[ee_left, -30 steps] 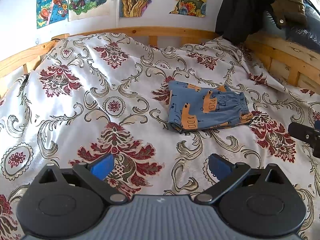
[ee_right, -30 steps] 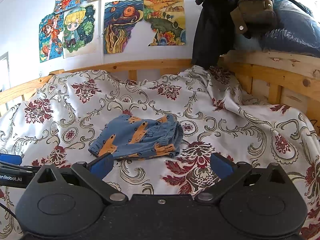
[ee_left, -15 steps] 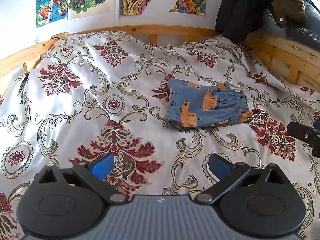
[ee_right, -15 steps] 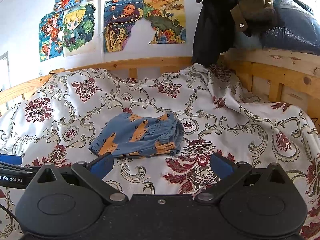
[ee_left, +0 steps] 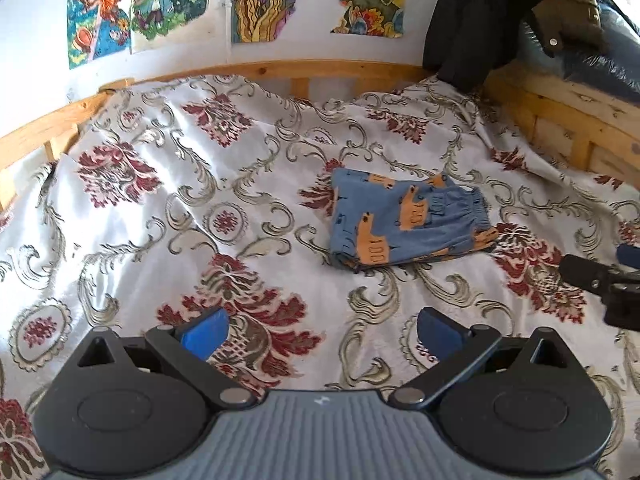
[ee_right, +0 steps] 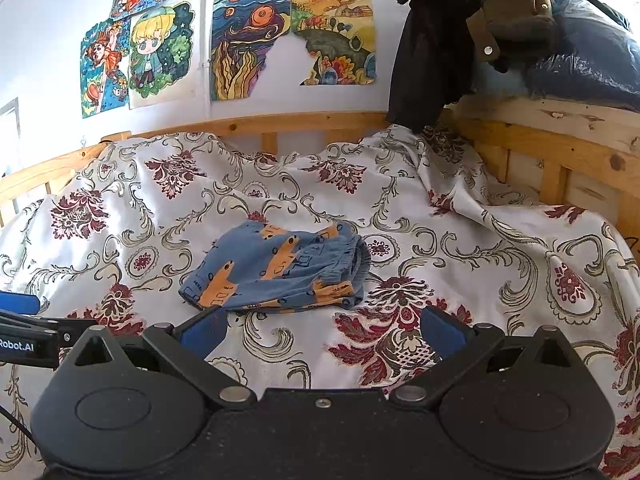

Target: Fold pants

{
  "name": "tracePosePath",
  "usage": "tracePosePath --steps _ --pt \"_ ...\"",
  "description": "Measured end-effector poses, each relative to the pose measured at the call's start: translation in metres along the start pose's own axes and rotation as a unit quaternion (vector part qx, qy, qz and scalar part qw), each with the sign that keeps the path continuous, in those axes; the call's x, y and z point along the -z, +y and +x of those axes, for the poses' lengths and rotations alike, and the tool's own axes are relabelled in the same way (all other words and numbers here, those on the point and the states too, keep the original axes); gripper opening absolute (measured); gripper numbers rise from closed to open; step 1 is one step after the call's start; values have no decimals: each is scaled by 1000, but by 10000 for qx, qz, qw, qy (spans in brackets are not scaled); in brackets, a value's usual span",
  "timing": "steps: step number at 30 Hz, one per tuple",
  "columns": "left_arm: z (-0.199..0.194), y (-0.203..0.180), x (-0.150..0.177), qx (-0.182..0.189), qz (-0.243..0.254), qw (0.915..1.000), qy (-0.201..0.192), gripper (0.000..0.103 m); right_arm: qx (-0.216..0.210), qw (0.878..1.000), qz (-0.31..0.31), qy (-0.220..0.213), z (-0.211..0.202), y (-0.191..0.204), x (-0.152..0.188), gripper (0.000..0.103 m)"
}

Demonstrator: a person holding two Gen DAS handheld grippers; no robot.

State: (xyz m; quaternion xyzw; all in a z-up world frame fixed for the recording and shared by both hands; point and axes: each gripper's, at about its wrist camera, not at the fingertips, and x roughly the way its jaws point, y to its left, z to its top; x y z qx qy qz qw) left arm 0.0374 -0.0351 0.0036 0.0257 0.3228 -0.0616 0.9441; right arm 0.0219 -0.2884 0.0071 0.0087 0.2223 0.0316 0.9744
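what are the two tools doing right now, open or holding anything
Left tool: open, holding nothing, above the bedspread short of the folded pants.
Right tool: open, holding nothing, just short of the pants.

I have my left gripper (ee_left: 322, 330) held with fingers spread wide, gripping nothing; my right gripper (ee_right: 323, 330) alongside it is likewise spread and empty.

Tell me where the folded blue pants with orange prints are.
The folded blue pants with orange prints lie on the floral bedspread, mid-bed, ahead and right in the left wrist view, near neither gripper.
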Motion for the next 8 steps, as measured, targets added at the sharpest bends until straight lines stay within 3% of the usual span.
tracePosePath --steps 8 --pt "1 2 2 17 -58 10000 37 103 -3 10000 0 15 0 1 0 102"
